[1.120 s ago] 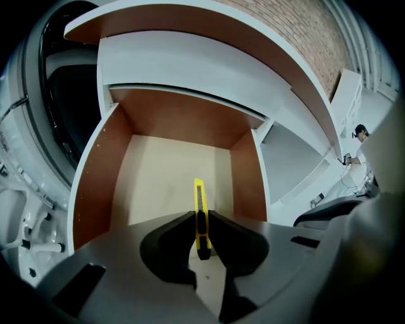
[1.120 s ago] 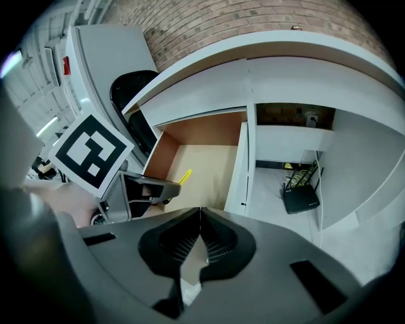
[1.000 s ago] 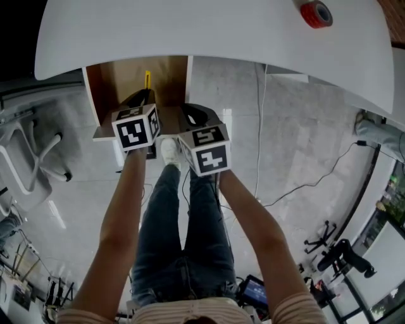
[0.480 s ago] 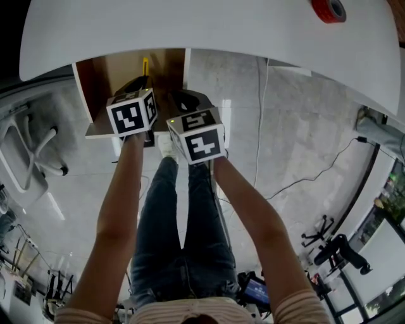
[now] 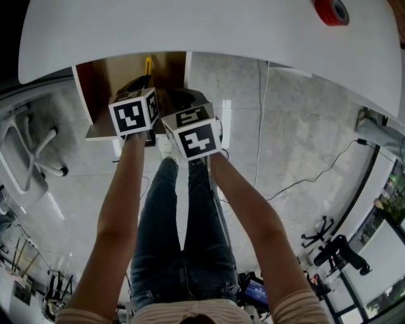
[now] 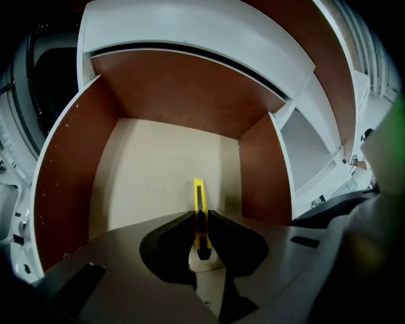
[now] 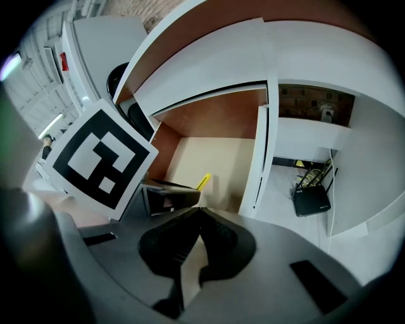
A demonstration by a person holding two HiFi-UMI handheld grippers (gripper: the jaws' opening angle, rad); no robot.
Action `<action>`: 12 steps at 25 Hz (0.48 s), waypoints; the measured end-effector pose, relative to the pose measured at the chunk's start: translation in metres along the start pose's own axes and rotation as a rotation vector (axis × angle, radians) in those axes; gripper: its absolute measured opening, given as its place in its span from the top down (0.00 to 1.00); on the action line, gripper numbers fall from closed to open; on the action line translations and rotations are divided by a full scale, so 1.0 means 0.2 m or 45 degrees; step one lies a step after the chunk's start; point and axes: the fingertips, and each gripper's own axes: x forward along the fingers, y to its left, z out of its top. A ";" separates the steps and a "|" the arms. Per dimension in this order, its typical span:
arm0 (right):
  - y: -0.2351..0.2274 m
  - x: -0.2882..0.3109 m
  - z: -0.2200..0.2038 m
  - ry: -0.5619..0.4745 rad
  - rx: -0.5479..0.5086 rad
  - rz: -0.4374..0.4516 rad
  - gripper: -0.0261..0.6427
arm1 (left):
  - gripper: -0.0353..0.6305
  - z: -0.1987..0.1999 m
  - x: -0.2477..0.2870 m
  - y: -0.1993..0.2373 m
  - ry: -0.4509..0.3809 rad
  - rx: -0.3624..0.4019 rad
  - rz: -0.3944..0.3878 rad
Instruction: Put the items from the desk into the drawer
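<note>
Jaws on the left gripper (image 6: 200, 213) are clamped tight on one yellow utility knife (image 6: 199, 193). It stands edge-on between them, and its front end pokes out past the tips over the pale floor of the one open drawer (image 6: 158, 164). Whether the knife touches that floor, I can't tell. Brown drawer walls rise on both sides of the jaws in the left gripper view.

Over to the right gripper (image 7: 199, 212): jaws pressed together, nothing between them. It sits just beside the left one, to its right in the head view, and the knife's yellow tip shows above those jaws at centre frame.

Head view now: two grippers and one drawer at upper left. One red tape roll (image 5: 332, 11) lies on the white bench (image 5: 190, 25) at upper right, well apart from both.
</note>
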 end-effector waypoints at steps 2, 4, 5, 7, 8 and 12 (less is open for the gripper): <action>0.00 0.01 0.00 0.012 -0.003 -0.012 0.94 | 0.84 0.00 0.01 0.00 0.008 -0.005 -0.002; 0.00 0.01 0.00 0.027 -0.005 -0.011 0.94 | 0.84 -0.01 0.03 0.00 0.022 -0.006 -0.003; 0.00 0.01 -0.01 0.035 -0.003 -0.008 0.94 | 0.84 -0.01 0.04 -0.01 0.028 -0.004 -0.003; -0.01 0.01 -0.03 0.050 0.010 -0.011 0.94 | 0.84 -0.01 0.06 -0.01 0.039 0.001 -0.001; -0.01 0.02 -0.03 0.052 0.018 -0.012 0.94 | 0.84 -0.01 0.07 0.00 0.045 0.002 0.000; -0.01 0.03 -0.03 0.057 0.043 -0.007 0.94 | 0.84 -0.01 0.10 0.01 0.063 -0.002 0.006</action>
